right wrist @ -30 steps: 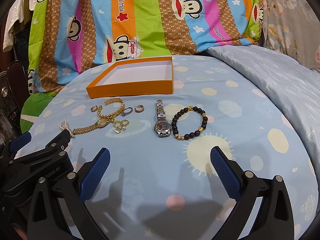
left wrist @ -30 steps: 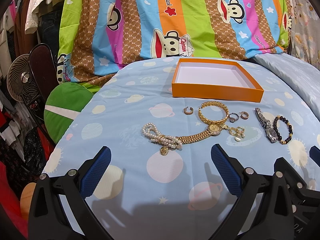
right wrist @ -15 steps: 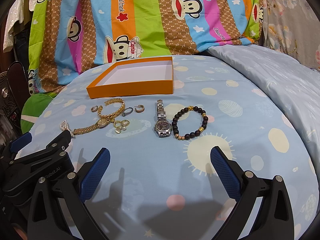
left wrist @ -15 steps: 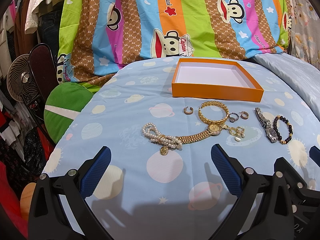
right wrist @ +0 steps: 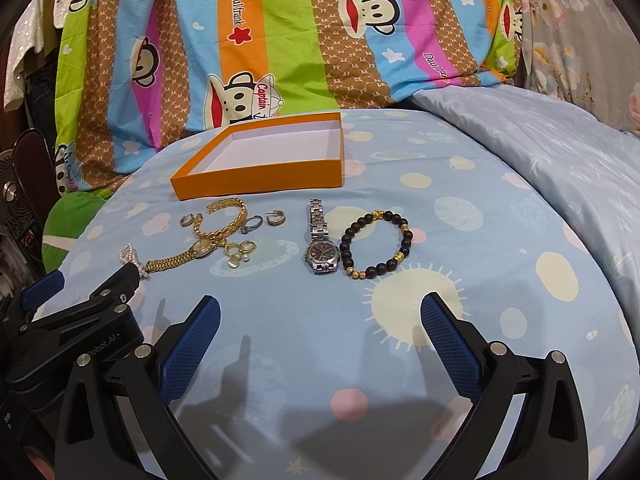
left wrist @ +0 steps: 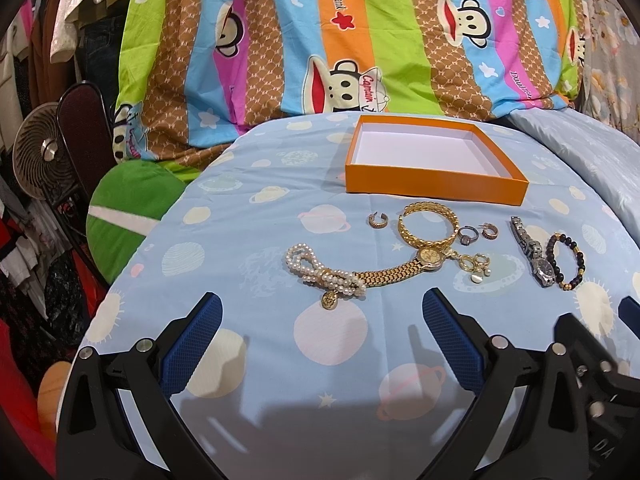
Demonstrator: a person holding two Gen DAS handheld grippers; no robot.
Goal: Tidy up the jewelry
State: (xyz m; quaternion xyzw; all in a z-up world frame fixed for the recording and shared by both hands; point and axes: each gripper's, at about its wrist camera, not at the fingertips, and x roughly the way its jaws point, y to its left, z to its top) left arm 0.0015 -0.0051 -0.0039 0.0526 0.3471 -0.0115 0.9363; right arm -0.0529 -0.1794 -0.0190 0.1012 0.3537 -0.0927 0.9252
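Both grippers, left (left wrist: 320,332) & right (right wrist: 320,332), spread wide, nothing held. I'd start w/ dark beaded bracelet (right wrist: 376,244): pinch one side, lift into empty orange cardboard box (right wrist: 260,178).

Ahead of our left fingers (left wrist: 192,344) lies the pearl strand (left wrist: 320,272), the gold watch (left wrist: 428,258) to its right. Ahead of our right fingers (right wrist: 448,344) lies the bead bracelet (right wrist: 376,244), the steel watch (right wrist: 322,240) just left. The box (right wrist: 260,178) sits behind all.
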